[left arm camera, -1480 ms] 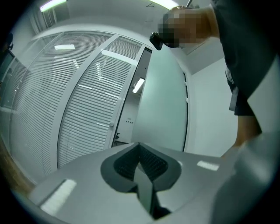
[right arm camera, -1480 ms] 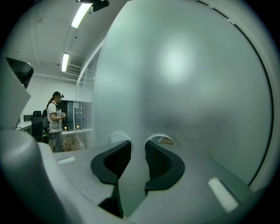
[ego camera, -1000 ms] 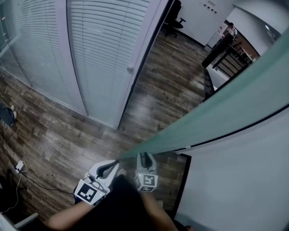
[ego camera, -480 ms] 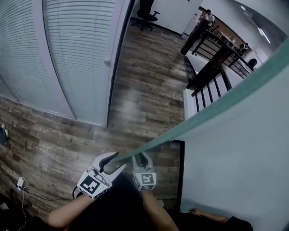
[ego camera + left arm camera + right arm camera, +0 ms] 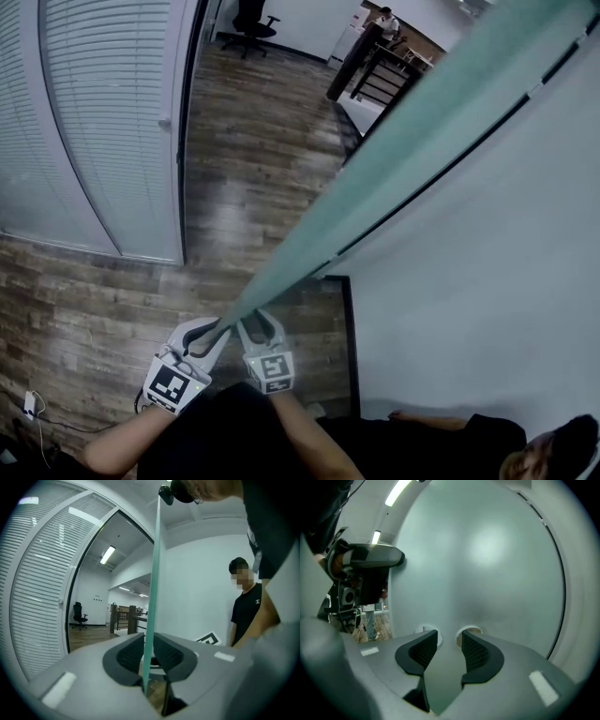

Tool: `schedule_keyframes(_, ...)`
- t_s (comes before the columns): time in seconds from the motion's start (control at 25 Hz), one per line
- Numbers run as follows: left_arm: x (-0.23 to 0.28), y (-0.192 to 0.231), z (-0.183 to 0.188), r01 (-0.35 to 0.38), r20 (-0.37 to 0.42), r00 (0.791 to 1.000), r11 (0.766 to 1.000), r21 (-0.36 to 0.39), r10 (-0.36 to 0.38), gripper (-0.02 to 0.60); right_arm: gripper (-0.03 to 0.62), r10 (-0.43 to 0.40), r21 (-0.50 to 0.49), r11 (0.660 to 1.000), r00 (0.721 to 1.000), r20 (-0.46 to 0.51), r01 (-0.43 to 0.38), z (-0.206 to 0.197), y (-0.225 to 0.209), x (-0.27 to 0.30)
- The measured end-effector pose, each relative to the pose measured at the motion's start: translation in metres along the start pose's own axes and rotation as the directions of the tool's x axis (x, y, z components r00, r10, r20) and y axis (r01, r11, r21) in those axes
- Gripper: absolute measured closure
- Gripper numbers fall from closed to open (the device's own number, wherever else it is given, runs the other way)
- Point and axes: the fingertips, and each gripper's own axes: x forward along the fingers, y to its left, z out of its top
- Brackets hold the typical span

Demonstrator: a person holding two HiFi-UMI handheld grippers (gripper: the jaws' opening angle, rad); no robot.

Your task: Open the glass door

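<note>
Now the left gripper (image 5: 149, 654), its jaws just closing, pinches the free edge of the door (image 5: 153, 573). The right gripper (image 5: 446, 649), jaws just opening and empty, faces its frosted side. It is probably heavy, stiff and slippery, so the edge seems the best hold.

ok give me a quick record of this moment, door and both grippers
glass door: partly open, edge-on to the head view
left gripper: jaws have just been closing, now pinching the door's edge
right gripper: jaws have just been opening, apart, nothing between them, beside the door's flat side
floor: dark wood planks
bystander: black shirt, standing by the white wall
</note>
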Motion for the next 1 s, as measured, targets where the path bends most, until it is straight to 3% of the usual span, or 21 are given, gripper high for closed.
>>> schedule_keyframes(0.08,0.0,0.0,-0.001,-0.026,0.013,1.0,0.999,-0.019,0.026,0.522,0.41,0.04,-0.008,0.999,0.999,-0.008,-0.04,0.002,0.001,-0.006)
schedule_keyframes(0.2,-0.002,0.001,-0.003,-0.045,0.017,0.999,0.998,-0.036,0.046,0.518,0.408,0.064,-0.006,0.998,0.998,0.004,-0.064,0.008,-0.002,-0.02)
schedule_keyframes(0.36,-0.002,-0.004,-0.008,-0.052,-0.004,0.999,0.996,-0.07,0.052,0.52,0.413,0.047,0.035,0.998,0.997,0.067,-0.049,0.016,-0.011,-0.041)
schedule_keyframes(0.6,-0.011,-0.021,-0.004,-0.027,0.011,1.0,0.997,-0.066,0.028,0.523,0.416,0.006,0.06,0.998,0.996,0.084,-0.011,0.008,-0.001,-0.067)
schedule_keyframes(0.76,-0.012,-0.033,-0.006,-0.013,0.019,1.0,0.998,-0.059,0.015,0.525,0.416,-0.044,0.063,0.997,0.996,0.081,0.039,0.001,0.001,-0.082)
schedule_keyframes(1.0,-0.011,-0.062,-0.008,0.028,0.012,1.0,0.998,-0.05,-0.027,0.525,0.416,-0.185,0.131,0.977,0.977,0.108,0.17,-0.006,-0.015,-0.115)
